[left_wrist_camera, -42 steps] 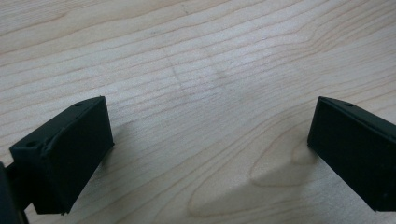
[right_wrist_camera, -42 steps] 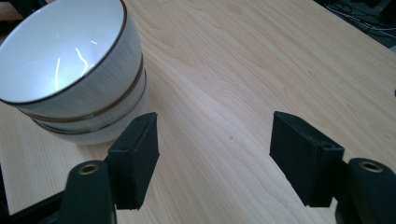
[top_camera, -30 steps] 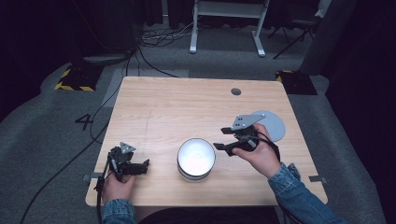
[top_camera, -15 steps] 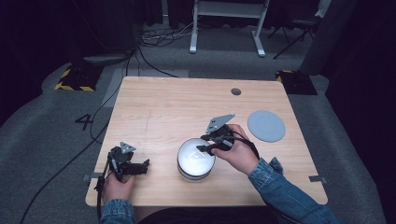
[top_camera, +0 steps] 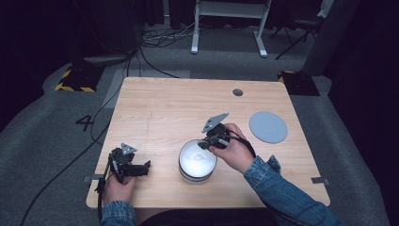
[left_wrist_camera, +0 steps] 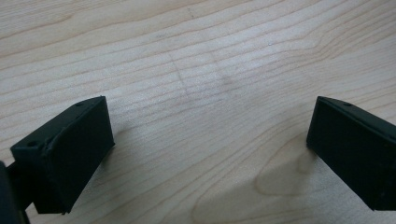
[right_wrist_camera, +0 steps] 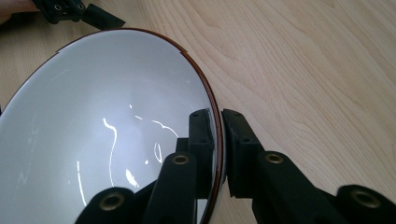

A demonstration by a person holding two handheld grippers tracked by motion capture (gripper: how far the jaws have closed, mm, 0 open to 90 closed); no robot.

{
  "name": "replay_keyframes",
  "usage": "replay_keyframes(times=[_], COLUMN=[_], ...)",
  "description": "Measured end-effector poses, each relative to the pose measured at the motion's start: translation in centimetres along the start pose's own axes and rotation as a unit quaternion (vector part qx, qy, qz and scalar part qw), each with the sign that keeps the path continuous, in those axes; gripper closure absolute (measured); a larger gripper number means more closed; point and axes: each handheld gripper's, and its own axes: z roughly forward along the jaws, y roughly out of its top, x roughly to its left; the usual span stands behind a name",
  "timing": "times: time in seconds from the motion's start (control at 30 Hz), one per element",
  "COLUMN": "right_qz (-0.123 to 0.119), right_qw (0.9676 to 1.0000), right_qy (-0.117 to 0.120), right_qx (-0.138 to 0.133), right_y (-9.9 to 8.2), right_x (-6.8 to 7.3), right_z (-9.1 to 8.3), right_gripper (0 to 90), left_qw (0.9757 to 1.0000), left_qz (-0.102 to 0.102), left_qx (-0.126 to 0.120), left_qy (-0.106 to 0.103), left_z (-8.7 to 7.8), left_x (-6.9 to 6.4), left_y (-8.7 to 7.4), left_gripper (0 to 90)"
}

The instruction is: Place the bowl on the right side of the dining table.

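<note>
From the high view a white bowl (top_camera: pixel 197 160) sits near the table's (top_camera: pixel 169 108) front edge, the right claw (top_camera: pixel 207 142) at its rim, while the left claw (left_wrist_camera: pixel 205 149) gapes over bare wood, and the right gripper view shows the just-closed right claw (right_wrist_camera: pixel 218 154) pinching the glossy bowl's (right_wrist_camera: pixel 102 126) brown-edged rim.

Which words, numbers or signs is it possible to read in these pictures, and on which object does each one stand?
"4": a dark number on the grey floor, left of the table.
No readable text on the bowl, the grey disc or the grippers.
The yellow-black striped plates on the floor carry no words.
</note>
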Motion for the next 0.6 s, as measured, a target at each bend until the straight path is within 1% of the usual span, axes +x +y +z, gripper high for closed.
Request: replay_keyframes(times=[0.03, 0.1, 0.17, 0.2, 0.33, 0.6], right_qz=[0.001, 0.004, 0.002, 0.006, 0.011, 0.009], right_qw=[1.0000, 1.0000, 0.9999, 0.9999, 0.9999, 0.9999], right_qy=[0.001, 0.000, -0.007, -0.003, 0.002, -0.007], right_qx=[0.004, 0.002, 0.009, 0.009, 0.003, -0.001], right_y=[0.2, 0.2, 0.4, 0.5, 0.9, 2.1], right_x=[0.0, 0.0, 0.0, 0.1, 0.0, -0.5], right_z=[-0.1, -0.2, -0.5, -0.7, -1.4, -3.2], right_gripper=[82.2, 82.1, 82.0, 82.0, 82.0, 82.0], left_qw=[1.0000, 1.0000, 1.0000, 1.0000, 1.0000, 1.0000], left_qz=[0.000, 0.000, 0.001, 0.000, 0.000, 0.000], left_qx=[0.000, 0.000, 0.000, 0.000, 0.000, 0.000], left_qy=[0.000, 0.000, 0.000, 0.000, 0.000, 0.000], left_z=[0.0, 0.0, 0.0, 0.0, 0.0, 0.0], left_x=[0.0, 0.0, 0.0, 0.0, 0.0, 0.0], left_y=[0.0, 0.0, 0.0, 0.0, 0.0, 0.0], left_gripper=[0.6, 0.6, 0.6, 0.6, 0.6, 0.6])
